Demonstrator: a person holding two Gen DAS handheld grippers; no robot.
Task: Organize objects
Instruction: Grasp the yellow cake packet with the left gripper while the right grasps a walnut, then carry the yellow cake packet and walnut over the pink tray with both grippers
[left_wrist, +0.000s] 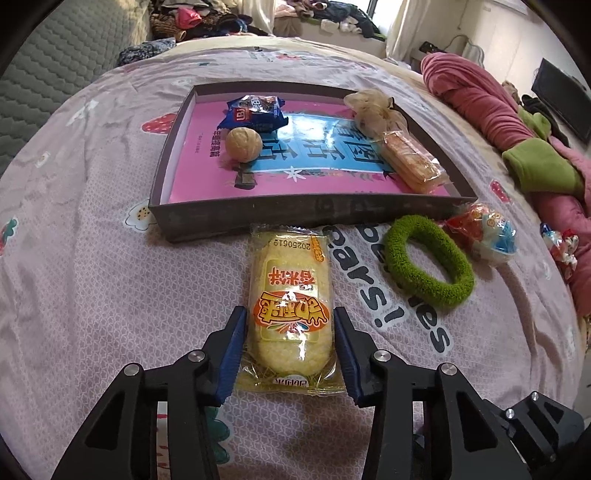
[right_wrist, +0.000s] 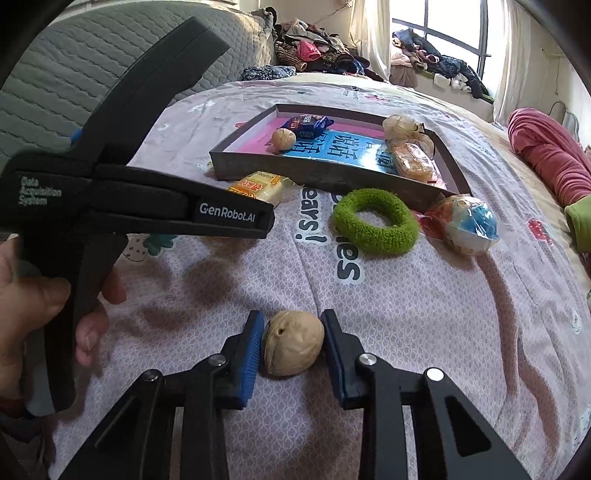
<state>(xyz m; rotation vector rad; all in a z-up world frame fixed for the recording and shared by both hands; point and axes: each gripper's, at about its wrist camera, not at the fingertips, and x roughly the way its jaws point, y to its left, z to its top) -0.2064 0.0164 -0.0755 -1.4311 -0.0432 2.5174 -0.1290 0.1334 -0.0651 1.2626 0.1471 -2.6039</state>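
Two grippers work just in front of the tray (left_wrist: 207, 218). The left gripper (left_wrist: 290, 350) pinches the rice cracker packet (left_wrist: 288, 302); the right gripper (right_wrist: 293, 345) pinches a walnut (right_wrist: 293, 343).

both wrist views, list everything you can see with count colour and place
tray: 1, dark rim, pink and blue floor, on the bedspread
walnuts: 2, tan; one in the tray, one between the right gripper's fingers
blue snack packet: 1, tray's far side
clear-wrapped wafer pack: 1, orange, tray's right side
beige scrunchie: 1, tray's far right corner
yellow rice cracker packet: 1, bedspread, before the tray
green scrunchie: 1, right of the packet
wrapped ball: 1, red, white, blue, beside the tray's near right corner
bedspread: 1, pink patterned
left gripper: black, blue pads, closed on the cracker packet
right gripper: same colours, closed on the walnut
hand: 1, holding the left gripper's handle
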